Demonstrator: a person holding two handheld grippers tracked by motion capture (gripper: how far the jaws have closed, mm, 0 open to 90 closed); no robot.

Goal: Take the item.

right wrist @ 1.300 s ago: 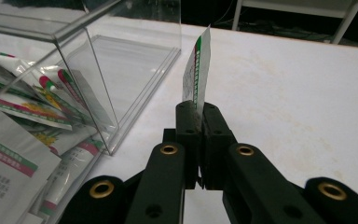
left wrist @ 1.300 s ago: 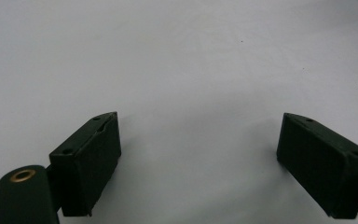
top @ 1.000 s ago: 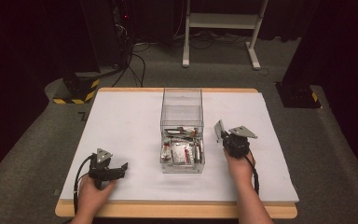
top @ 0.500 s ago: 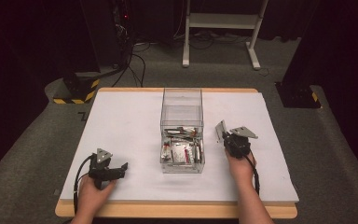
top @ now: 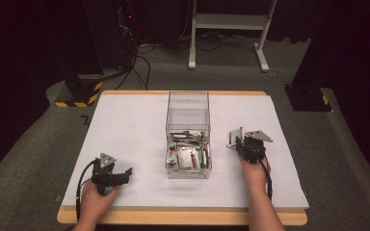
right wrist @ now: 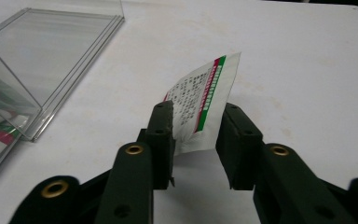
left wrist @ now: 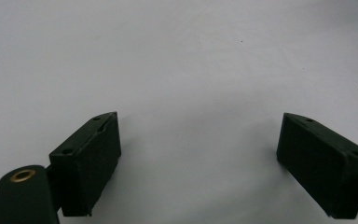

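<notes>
The right hand-held gripper (right wrist: pixel 195 140) sits on the white-covered desk (top: pixel 125 130) just right of the clear, open-topped plastic box (top: pixel 188 135), which holds a heap of similar sachets; between its two black jaws stands a small white foil sachet with printed text and a red-and-green edge stripe (right wrist: pixel 200 100), tilted and leaning toward the left jaw; the jaws have just been opening, and a gap shows between the right jaw and the sachet, so the grip reads as released, the sachet between the pads but not pinched; in the high view the sachet (top: pixel 234 137) rests on the desk well apart from the box wall.

The step in hand looks like setting the sachet down beside the box; to do it well, widen the jaws until both pads are clear of the foil; then draw the hand-held gripper straight back along its own line, low and slow, so neither pad drags the sachet or flips it; check that it lies flat before leaving.

The left hand-held gripper (left wrist: pixel 196 163) rests near the desk's front left corner (top: pixel 110 173), jaws spread wide with nothing between them; it can stay parked there.
</notes>
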